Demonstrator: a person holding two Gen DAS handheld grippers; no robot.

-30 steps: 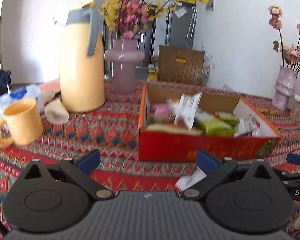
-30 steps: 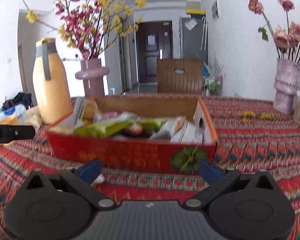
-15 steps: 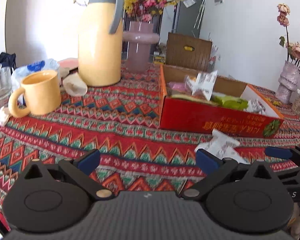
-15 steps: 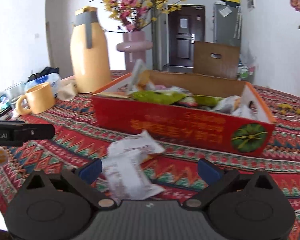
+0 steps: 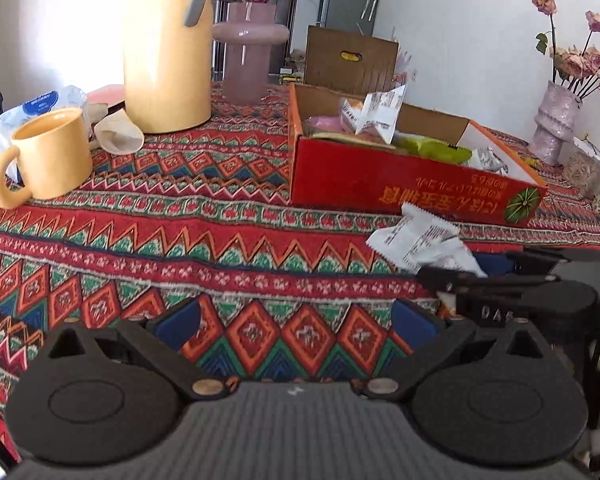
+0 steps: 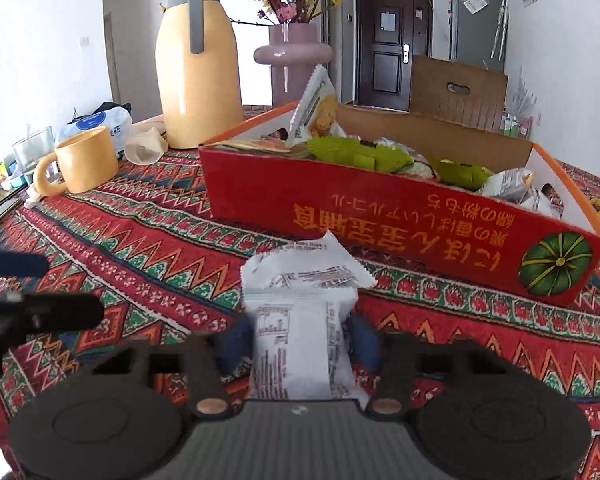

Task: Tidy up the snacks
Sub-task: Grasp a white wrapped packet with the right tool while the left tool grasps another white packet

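Count on the surface [image 5: 220, 240]: one red snack box [image 6: 380, 216], one white snack packet [image 6: 300, 344] lying outside it, one yellow mug [image 5: 48, 152], one yellow thermos jug [image 6: 196, 72], one pink vase [image 6: 294, 60] of blossom branches, one second vase [image 5: 556, 120] of dried roses at the far right.

Right gripper [image 6: 300, 346] is sitting low over the patterned cloth just in front of the box; its fingers have just been closing and are now pressing narrow on both sides of the white snack packet, which is lying lengthwise between them with its far end toward the box wall. Left gripper [image 5: 296, 320] is hovering to the left, fingers standing wide with only cloth between them.

Box contents are overlapping: green wrappers, white wrappers and one upright biscuit packet [image 6: 316, 108] are showing, but the total cannot be counted. Thermos top is cut off in the left view. Print on the held packet is too blurred to read.
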